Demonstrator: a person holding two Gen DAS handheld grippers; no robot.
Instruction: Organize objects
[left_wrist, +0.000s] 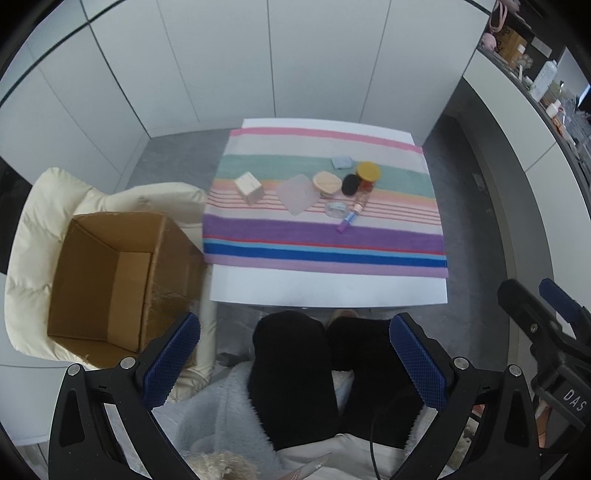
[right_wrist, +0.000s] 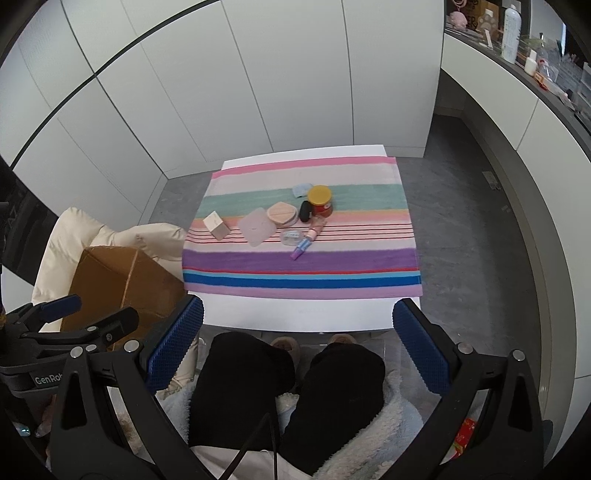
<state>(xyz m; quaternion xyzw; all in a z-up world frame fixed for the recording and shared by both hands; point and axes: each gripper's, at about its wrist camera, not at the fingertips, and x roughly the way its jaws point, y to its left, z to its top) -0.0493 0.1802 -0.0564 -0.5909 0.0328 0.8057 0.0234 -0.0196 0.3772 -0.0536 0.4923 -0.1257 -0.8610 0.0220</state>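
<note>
While small items sit on the striped towel (left_wrist: 325, 236), both grippers (left gripper (left_wrist: 294, 363), right gripper (right_wrist: 297, 345)) gape wide, empty.

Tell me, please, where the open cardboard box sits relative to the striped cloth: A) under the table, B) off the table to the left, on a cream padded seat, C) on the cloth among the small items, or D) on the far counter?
B: the cardboard box rests on the cream padded seat, left of the striped cloth and off the table.

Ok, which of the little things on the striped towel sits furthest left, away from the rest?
The small beige box, alone at the towel's left end; the others cluster toward the yellow-lidded jar.
</note>
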